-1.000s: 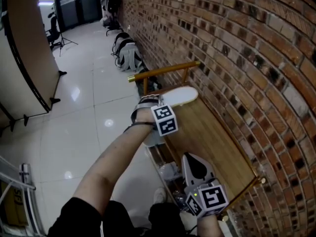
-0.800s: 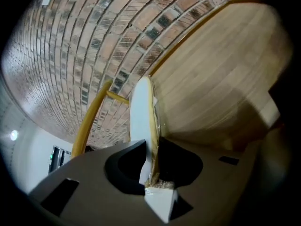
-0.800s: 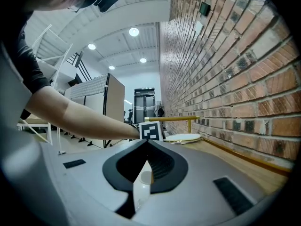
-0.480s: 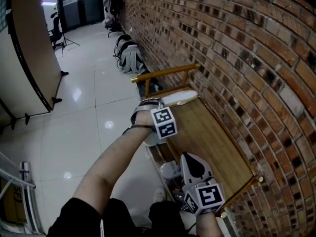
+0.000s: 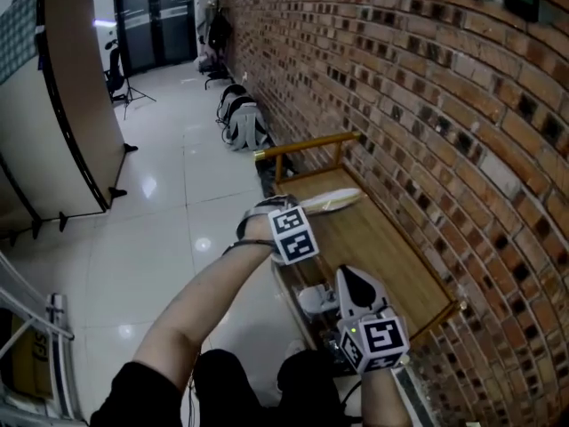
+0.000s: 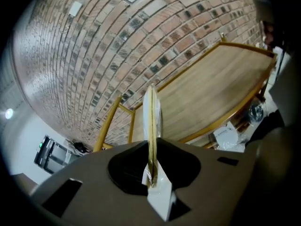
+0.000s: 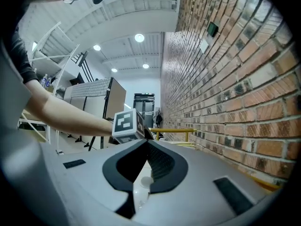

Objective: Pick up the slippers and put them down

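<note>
A white slipper (image 5: 331, 201) hangs edge-on just above the far end of the wooden bench (image 5: 384, 249). My left gripper (image 5: 299, 208) has it by its near edge, the jaws closing with the thin sole pinched between them. In the left gripper view the slipper (image 6: 152, 108) runs straight out from the left gripper (image 6: 151, 145) over the bench top (image 6: 211, 88). My right gripper (image 5: 348, 274) is shut and empty at the bench's near end, pointing level along it. In the right gripper view the right gripper (image 7: 148, 142) shows its tips together, with the left gripper's marker cube (image 7: 125, 124) ahead.
A brick wall (image 5: 418, 105) runs along the bench's right side. A yellow rail (image 5: 307, 143) closes the bench's far end. White items (image 5: 316, 301) lie on the shelf under the bench. Backpacks (image 5: 244, 124) sit on the tiled floor beyond. A tall panel (image 5: 53, 105) stands left.
The left gripper's jaws closed on the slipper, which lay flat on the bench, and lifted it so that it now shows edge-on. The right gripper rose slightly.
</note>
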